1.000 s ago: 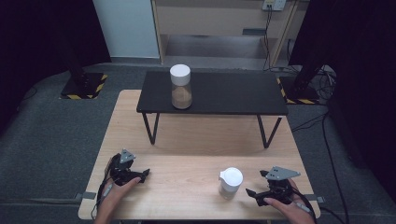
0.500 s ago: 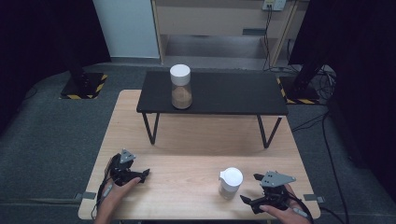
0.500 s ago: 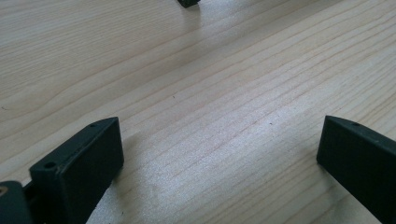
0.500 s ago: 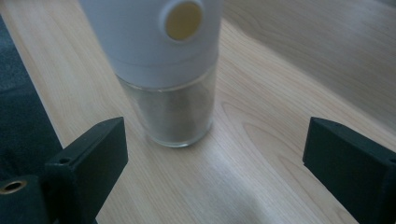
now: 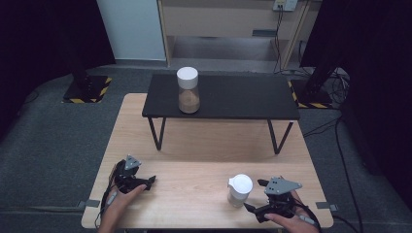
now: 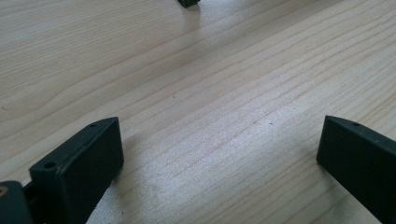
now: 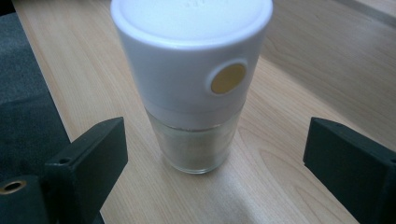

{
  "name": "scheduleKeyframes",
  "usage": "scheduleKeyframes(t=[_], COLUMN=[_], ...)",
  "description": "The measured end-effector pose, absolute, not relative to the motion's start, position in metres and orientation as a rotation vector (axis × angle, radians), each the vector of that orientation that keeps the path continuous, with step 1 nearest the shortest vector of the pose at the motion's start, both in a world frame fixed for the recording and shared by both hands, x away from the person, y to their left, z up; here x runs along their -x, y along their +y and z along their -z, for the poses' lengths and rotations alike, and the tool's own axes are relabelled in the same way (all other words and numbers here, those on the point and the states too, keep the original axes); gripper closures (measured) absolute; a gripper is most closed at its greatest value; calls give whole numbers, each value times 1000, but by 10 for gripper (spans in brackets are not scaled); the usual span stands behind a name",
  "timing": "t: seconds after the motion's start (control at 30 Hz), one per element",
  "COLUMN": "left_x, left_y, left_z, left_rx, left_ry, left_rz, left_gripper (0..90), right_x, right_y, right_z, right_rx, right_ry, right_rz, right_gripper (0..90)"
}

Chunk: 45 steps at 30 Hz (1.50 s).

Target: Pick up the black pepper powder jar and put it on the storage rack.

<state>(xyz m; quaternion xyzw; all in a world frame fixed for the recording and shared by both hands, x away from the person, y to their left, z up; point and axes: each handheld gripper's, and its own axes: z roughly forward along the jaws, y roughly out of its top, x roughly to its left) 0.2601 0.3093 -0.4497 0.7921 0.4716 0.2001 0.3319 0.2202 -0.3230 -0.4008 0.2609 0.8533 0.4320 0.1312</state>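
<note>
Grey carpet spreads around the pale wooden surface (image 5: 194,145) in front of me, with dark curtains at both sides and a light cabinet at the back.

At the near left corner of the surface my left gripper (image 5: 145,181) lies low over bare wood, its jaws spread apart with nothing between them; in the left gripper view only wood grain runs between the two black pads.

Farther back, a low black bench with thin metal legs (image 5: 221,97) stands across the surface. On its left part sits a clear glass jar with a white cap (image 5: 187,90), its lower part filled with something brown.

At the near right stands a second clear glass jar with a wide white plastic cap (image 7: 192,79), upright on the wood. A small round gold spot marks the side of the cap. My right gripper (image 5: 253,196) is just beside this jar, jaws released and wide, pointing at it but not touching.

I judge this jar to be rigid and fairly light, since it looks nearly empty. The glass is smooth and could slip or break if knocked over, and the broad cap makes it a little top-heavy. I would close on the white cap's straight side, or just beneath it on the glass, squarely and level, so that it does not tip.
</note>
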Motion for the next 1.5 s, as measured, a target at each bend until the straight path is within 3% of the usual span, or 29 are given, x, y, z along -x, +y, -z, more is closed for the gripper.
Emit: scheduleKeyframes(t=[0.6,1.5], left_x=[-260,-260], left_y=[309,309], left_z=[450,450], left_rx=[-2069,-2069], left_ry=[1233,1233], left_rz=[-522,-522], left_gripper=[0,0], right_x=[-230,-236], right_y=[-308,-290], right_z=[402,411], right_rx=[-724,-703], right_ry=[2495,2492], right_rz=[-1287,-1267], right_gripper=[81,306])
